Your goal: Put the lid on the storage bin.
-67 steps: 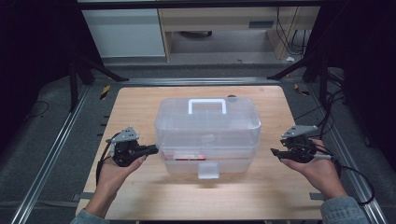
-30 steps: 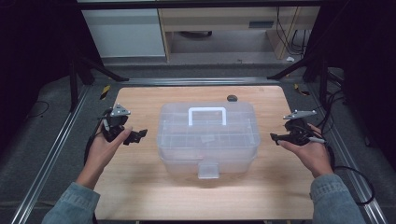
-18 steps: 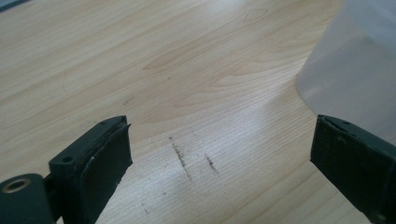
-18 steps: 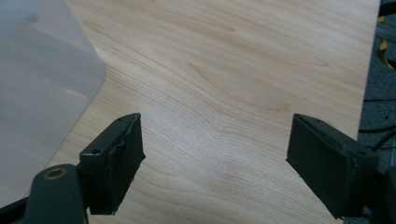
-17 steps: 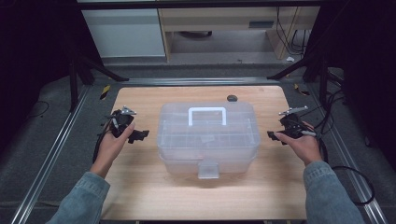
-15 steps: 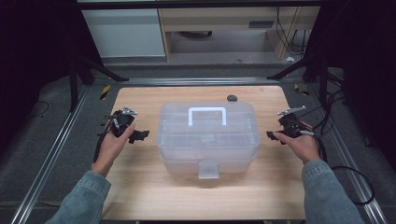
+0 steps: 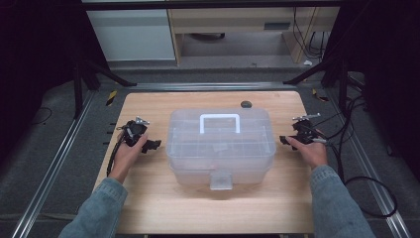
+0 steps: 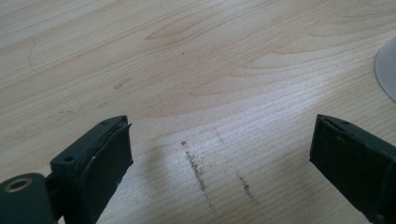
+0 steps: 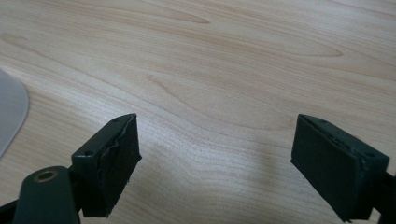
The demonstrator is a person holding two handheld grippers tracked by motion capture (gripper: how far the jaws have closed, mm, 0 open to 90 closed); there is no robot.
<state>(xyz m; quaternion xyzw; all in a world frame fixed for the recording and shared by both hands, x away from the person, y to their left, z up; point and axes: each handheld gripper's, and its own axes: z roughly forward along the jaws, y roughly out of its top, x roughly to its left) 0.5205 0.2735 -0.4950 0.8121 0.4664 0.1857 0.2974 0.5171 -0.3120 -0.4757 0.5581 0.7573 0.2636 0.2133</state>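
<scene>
A clear plastic storage box (image 7: 220,146) with a white handle (image 7: 220,120) and a front latch (image 7: 221,180) sits shut in the middle of the wooden table (image 7: 163,203). My left gripper (image 7: 152,145) rests just left of the box, open, jaws wide over bare wood (image 8: 219,154). A pale rounded edge of the box (image 8: 386,70) shows at the right of the left gripper view. My right gripper (image 7: 284,141) is just right of the box, open with nothing between its jaws (image 9: 215,163). A grey box corner (image 9: 10,112) shows at the left of the right gripper view.
A small dark round object (image 7: 245,104) lies on the table behind the box. Metal rails (image 7: 64,148) run along both sides of the table. Cables (image 7: 366,183) trail off to the right. A white cabinet (image 7: 131,29) and a wooden shelf unit (image 7: 242,25) stand beyond the table.
Both hands have moved forward and inward, from the box's front corners to positions level with its sides. The box has stayed put.
</scene>
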